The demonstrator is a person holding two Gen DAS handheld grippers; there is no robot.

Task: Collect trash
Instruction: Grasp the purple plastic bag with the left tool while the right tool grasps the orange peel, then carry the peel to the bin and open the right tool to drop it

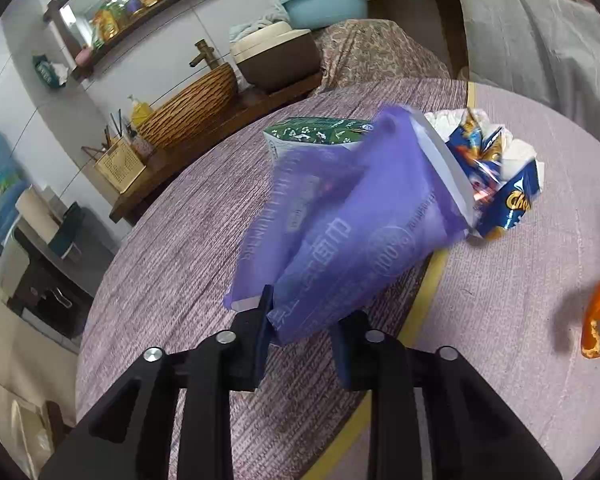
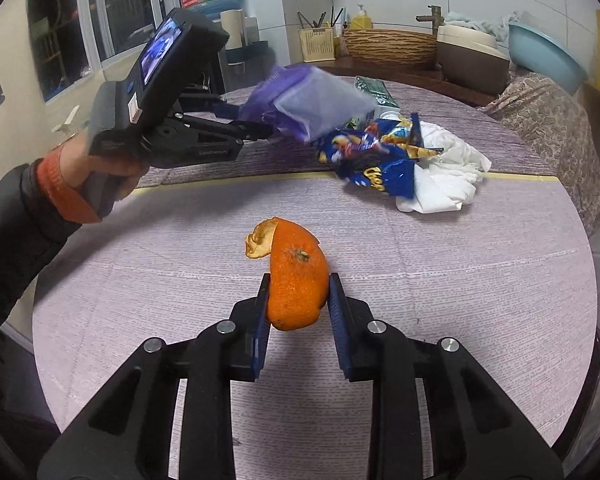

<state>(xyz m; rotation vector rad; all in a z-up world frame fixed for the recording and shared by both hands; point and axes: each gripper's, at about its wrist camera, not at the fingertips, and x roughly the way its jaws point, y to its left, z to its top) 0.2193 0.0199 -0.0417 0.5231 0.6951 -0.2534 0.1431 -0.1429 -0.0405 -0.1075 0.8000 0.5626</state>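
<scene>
Right wrist view: one curled orange peel (image 2: pixel 296 280) stands upright, long axis vertical, clamped by the right gripper (image 2: pixel 298 304). Left gripper (image 1: pixel 306 320) pinches one purple plastic bag (image 1: pixel 340 220) above the table (image 2: pixel 460 280).

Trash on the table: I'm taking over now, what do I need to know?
Left gripper: jaws shut on the purple bag, held up off the table.
Right gripper: jaws shut on the orange peel.
Still on the table: blue snack wrapper, white tissue, green carton.
Done: two pieces picked up.
Left: bin them, then collect the rest. No bin is in view.
</scene>
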